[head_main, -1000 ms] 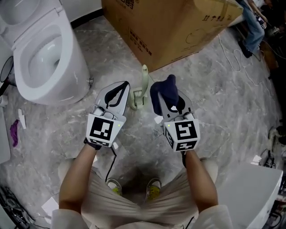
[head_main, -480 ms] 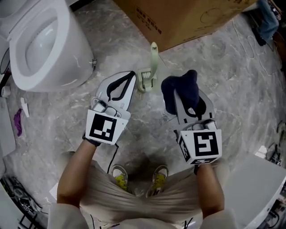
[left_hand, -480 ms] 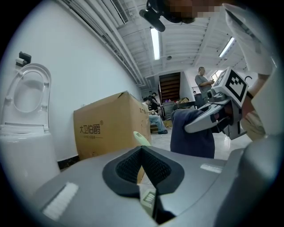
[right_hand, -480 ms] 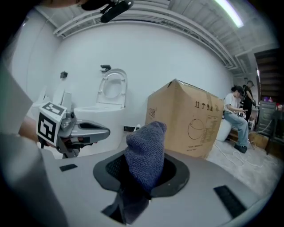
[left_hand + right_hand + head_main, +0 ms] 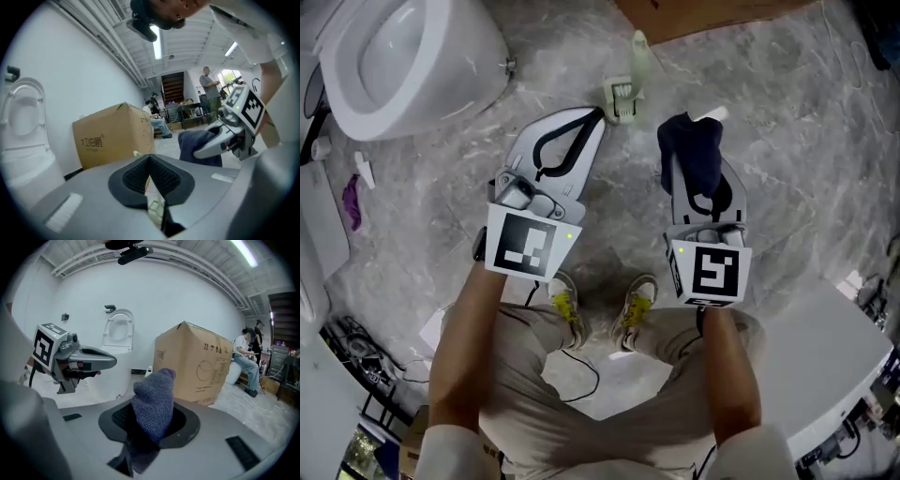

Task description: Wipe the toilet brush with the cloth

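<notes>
On the marbled floor (image 5: 806, 141), at the far side between both grippers, the pale green toilet brush (image 5: 639, 54) stood in its holder (image 5: 621, 96). The left gripper (image 5: 592, 120), just beside it, had its jaws pressed together with nothing between. The right gripper (image 5: 698, 164) clamped the dark blue cloth (image 5: 682, 150), apart from the brush.

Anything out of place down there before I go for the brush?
Only floor litter: a purple scrap and a white scrap lie beside the toilet. The toilet brush stands in its holder; the cloth is clamped in the right claw.
</notes>
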Available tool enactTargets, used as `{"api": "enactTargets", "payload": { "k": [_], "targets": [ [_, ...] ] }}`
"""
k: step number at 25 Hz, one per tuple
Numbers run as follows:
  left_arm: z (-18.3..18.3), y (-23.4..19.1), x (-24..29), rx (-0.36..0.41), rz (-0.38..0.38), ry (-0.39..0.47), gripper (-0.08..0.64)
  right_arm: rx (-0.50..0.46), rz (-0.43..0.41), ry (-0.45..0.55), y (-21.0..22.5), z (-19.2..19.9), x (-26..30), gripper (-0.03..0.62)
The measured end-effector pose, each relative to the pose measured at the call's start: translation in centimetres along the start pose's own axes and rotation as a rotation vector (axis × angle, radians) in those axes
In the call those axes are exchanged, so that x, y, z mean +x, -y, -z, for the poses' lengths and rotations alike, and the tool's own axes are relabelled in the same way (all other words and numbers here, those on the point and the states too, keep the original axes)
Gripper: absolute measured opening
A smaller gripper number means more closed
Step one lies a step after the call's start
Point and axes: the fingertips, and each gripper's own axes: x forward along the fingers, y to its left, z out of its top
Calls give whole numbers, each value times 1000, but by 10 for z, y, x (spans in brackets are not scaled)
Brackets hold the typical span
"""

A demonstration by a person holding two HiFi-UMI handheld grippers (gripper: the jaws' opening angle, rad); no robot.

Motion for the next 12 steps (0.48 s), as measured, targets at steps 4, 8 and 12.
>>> {"api": "enactTargets", "payload": {
  "k": [4, 8, 12],
  "targets": [
    [-8, 1, -23, -43, -104, -93, 2, -46, -61, -14, -26, -3, -23, 117],
    [-56, 2, -44, -31, -133, -129, 2, -28, -86, -67, -26, -42, -59, 117],
    [-150, -1, -81, -69, -120, -151, 2, -19, -112, -72, -14, -119, -106, 114]
  ]
}}
